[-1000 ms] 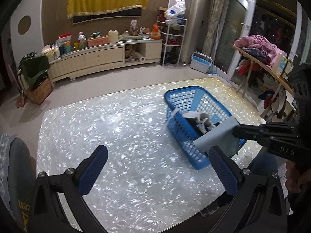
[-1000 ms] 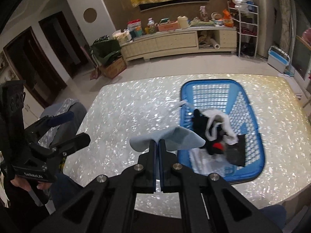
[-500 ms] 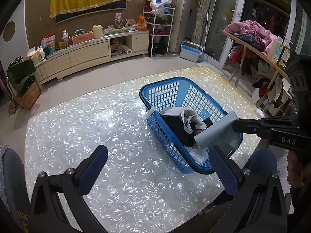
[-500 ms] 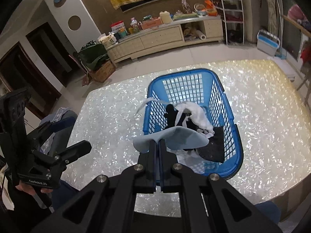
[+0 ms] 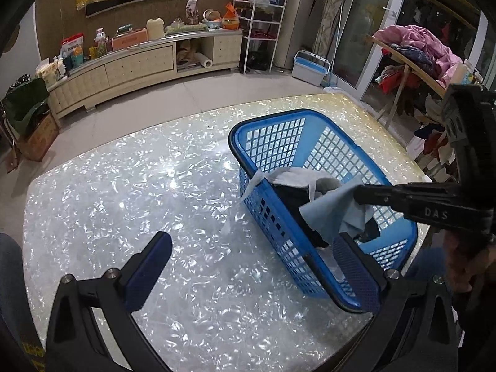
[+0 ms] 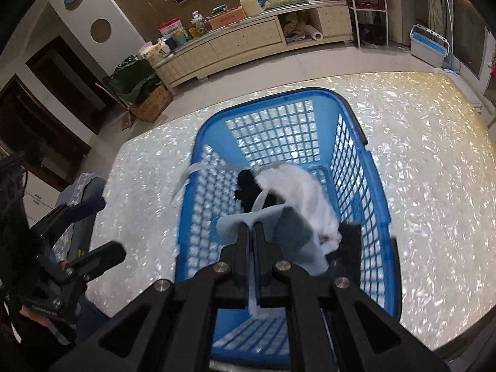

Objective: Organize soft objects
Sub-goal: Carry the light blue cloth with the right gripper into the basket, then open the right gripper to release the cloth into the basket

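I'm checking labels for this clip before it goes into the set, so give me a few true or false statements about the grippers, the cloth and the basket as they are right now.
1. The right gripper is shut on a pale blue cloth. True.
2. The left gripper is closed on the basket rim. False: its fingers stand wide apart and hold nothing.
3. The blue basket stands on the pearly white table. True.
4. The basket is empty. False: black and white garments lie in it.
5. The pale blue cloth lies flat on the table beside the basket. False: it hangs from the right gripper above the basket.
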The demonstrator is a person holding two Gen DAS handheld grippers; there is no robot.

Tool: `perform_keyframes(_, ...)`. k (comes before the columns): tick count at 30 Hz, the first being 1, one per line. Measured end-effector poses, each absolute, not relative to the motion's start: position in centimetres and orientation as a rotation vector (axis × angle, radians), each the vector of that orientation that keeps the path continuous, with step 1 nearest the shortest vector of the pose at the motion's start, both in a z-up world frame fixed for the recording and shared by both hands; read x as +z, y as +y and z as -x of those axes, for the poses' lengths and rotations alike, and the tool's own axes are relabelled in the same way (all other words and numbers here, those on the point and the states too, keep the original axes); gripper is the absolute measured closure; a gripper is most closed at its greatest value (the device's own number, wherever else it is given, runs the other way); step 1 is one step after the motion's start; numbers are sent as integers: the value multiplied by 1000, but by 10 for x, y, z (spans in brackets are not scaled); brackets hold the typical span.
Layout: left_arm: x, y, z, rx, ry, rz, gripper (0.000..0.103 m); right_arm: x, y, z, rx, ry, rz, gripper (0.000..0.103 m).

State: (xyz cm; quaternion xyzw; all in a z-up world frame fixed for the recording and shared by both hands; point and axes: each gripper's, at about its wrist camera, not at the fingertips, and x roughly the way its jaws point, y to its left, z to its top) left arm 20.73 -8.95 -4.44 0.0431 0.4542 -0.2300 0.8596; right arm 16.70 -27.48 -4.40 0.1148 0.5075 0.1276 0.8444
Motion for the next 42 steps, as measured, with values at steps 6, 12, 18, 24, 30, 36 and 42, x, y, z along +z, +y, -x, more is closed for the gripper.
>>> perform_keyframes(6,-56,-95,-221,-487,979,-89,0,-53,-272,-183,236,1080,-191,101)
perform_keyframes(12,-61,-94,-226,-487,993,-91,0,-60,-280,-184,195,1100,-145,101)
perform_keyframes(18,-61,-93,-225,-485,996,-86,0,-55,-284,-178,176,1090,-113,100)
perform_keyframes(24,-57,-94,-218,-483,986,-89,0,-48,-283,-170,162,1065,-72,57)
perform_keyframes(30,-50,-90,-202,-477,962,-73,0,-35,-284,-152,146,1008,-56,29)
perform_keyframes(36,-32,-86,-173,-478,889,-57,0,-25,-277,-133,119,993,-31,14)
perform_keyframes(42,-11,-77,-138,-389,797,-32,0,-13,-273,-106,81,943,-25,14)
